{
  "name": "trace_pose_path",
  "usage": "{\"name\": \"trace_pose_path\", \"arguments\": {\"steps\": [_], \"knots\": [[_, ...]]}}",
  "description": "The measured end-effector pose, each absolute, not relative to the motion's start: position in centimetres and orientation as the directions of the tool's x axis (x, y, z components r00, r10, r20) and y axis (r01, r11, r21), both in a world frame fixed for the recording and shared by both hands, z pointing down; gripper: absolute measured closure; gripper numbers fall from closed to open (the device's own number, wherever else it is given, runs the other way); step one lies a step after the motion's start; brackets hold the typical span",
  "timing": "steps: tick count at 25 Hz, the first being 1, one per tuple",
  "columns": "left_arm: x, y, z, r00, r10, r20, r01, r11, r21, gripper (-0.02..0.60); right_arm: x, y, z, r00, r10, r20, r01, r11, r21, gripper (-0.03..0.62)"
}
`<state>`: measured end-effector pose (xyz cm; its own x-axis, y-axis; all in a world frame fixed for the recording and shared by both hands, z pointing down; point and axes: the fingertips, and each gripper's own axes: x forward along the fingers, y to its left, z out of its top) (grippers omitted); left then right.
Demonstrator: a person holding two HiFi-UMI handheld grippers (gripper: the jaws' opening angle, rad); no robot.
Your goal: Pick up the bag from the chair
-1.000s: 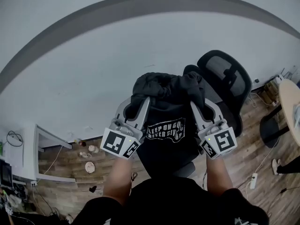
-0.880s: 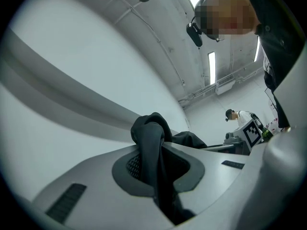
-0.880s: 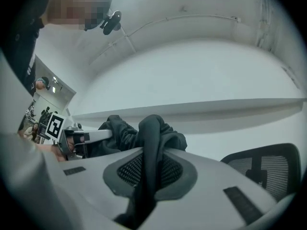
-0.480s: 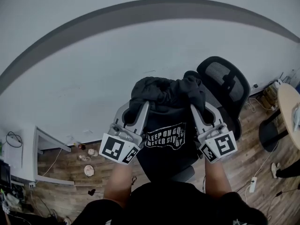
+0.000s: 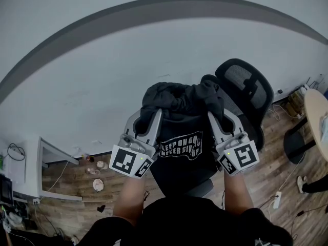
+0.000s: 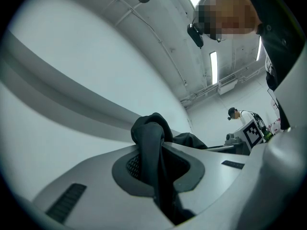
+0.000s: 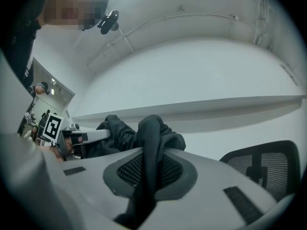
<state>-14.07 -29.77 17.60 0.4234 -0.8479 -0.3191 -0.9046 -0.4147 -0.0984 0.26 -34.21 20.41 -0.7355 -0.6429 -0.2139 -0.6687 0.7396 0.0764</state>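
Two folds at the top of the black bag (image 5: pixel 180 155) were pinched, one in each gripper. We saw the bag hanging at the centre of the head view, its white-lettered panel facing us, in front of the chair (image 5: pixel 247 87), whose mesh back rose at its upper right. Whether the bag's bottom touched the seat we could not tell. The left gripper (image 5: pixel 152 114) had its jaws nearly together on a bunched fold at the bag's upper left, and in the left gripper view (image 6: pixel 156 169) dark cloth ran up between the pads. The right gripper (image 5: pixel 215 118) clamped the upper right corner in the same way, with a dark fold standing between its pads in the right gripper view (image 7: pixel 149 164). Behind the bag we saw a pale wall (image 5: pixel 102 70), below it a wooden floor (image 5: pixel 77 181), at the right edge a round table (image 5: pixel 319 111), and at the lower left a white cabinet (image 5: pixel 31 168).
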Motion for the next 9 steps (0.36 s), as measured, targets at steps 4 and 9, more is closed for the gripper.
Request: {"name": "trace_pose_path", "arguments": {"steps": [4,9], "knots": [[-13.79,-29.61,17.65,0.425,-0.848,-0.316,-0.903,-0.418,-0.094,0.532,0.54,-34.0,20.5,-0.732,-0.648,-0.208,-0.673,0.735,0.08,0.536],[-13.58,-29.96,17.69,0.422,-0.85,-0.316,-0.905,-0.416,-0.09,0.532,0.75,-34.48,20.65,-0.728,-0.653,-0.208,-0.679,0.729,0.084,0.536]]}}
